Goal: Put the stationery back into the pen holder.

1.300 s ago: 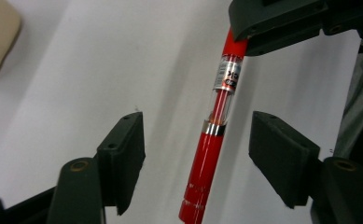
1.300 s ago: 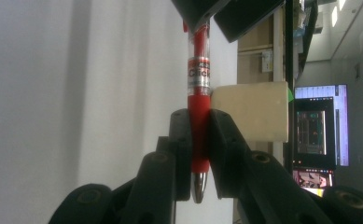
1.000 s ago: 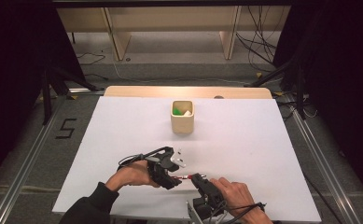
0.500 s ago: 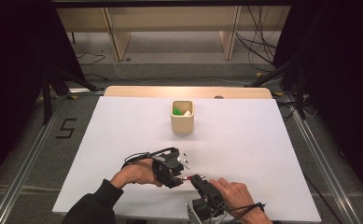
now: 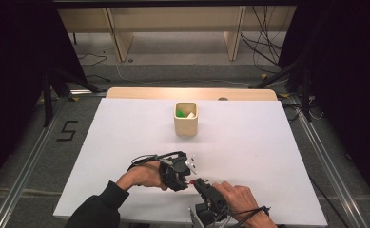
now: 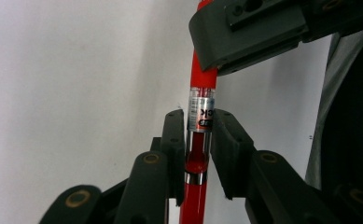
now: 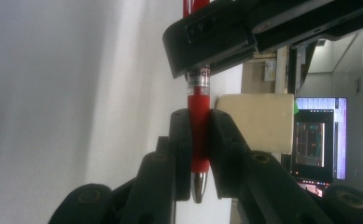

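Note:
A red pen [image 6: 201, 112] with a silver tip [image 7: 198, 186] spans the two grippers near the table's front edge [image 5: 190, 182]. My right gripper [image 7: 200, 116] is shut on its lower barrel and sits at the front centre [image 5: 198, 181]. My left gripper [image 6: 199, 121] straddles the pen at its printed label. Its jaws have just been closing, and a sliver of gap still shows beside the pen. It lies just left of the right gripper [image 5: 185, 176]. Each gripper's body fills the top of the other's view [image 6: 249, 28] [image 7: 226, 37].
A beige square cup [image 5: 186, 124] holding green and white pieces stands at the middle back of the white table [image 5: 268, 156], and shows behind the pen [image 7: 256, 121]. Wooden shelving and cables lie beyond. A lit monitor [image 7: 317, 140] glows off to the side.
My left hand has shifted slightly right toward the right gripper, and its jaws have narrowed around the pen. The right gripper has kept still with the pen.

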The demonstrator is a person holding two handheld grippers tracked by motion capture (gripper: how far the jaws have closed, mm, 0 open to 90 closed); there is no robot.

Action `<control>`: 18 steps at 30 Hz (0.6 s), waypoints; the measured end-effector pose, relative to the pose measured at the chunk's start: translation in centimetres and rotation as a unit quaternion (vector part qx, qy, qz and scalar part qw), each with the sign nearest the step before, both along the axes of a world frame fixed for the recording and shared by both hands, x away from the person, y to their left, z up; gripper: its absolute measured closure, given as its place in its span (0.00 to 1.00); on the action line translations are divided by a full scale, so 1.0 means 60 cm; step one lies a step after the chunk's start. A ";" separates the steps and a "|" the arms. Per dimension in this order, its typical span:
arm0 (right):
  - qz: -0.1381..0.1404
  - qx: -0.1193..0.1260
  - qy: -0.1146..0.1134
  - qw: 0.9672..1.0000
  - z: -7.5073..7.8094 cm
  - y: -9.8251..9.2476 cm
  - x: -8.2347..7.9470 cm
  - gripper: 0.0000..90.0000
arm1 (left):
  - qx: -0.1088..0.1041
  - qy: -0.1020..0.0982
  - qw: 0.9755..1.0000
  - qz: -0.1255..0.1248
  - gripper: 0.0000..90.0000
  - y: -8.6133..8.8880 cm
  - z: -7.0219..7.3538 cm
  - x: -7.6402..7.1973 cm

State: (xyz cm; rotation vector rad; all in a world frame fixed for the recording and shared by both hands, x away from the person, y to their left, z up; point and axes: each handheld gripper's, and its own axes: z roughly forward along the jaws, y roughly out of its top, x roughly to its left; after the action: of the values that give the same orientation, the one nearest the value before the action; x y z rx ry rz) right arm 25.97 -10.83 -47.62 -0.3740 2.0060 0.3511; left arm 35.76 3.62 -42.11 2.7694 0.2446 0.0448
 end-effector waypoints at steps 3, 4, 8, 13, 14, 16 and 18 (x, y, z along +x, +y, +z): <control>0.005 -0.004 0.000 1.000 0.000 0.000 0.000 0.90 | 0.003 0.003 1.000 -0.007 0.85 -0.001 0.000 0.000; 0.004 -0.006 0.001 1.000 0.000 0.000 -0.001 0.90 | 0.004 0.004 1.000 -0.009 0.86 -0.001 -0.001 0.000; 0.007 -0.007 0.002 1.000 -0.001 0.000 -0.002 0.90 | 0.008 0.006 1.000 -0.017 0.87 -0.001 -0.002 0.000; 0.015 -0.011 0.002 1.000 -0.002 0.001 -0.002 0.89 | 0.008 0.013 1.000 -0.022 0.87 0.001 -0.004 0.002; 0.015 -0.011 0.002 1.000 -0.002 0.001 -0.002 0.89 | 0.008 0.014 1.000 -0.022 0.87 0.001 -0.004 0.002; 0.018 -0.007 0.007 1.000 -0.002 0.001 -0.002 0.88 | 0.011 0.013 1.000 -0.025 0.87 0.000 -0.004 0.000; 0.016 -0.012 0.011 1.000 0.001 0.001 -0.002 0.82 | 0.012 0.012 1.000 -0.024 0.88 0.000 -0.004 0.000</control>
State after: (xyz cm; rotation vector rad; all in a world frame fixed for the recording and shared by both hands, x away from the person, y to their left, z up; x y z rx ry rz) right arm 25.83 -10.80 -47.56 -0.4180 2.0289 0.3527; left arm 35.77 3.64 -42.34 2.8004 0.1853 0.0018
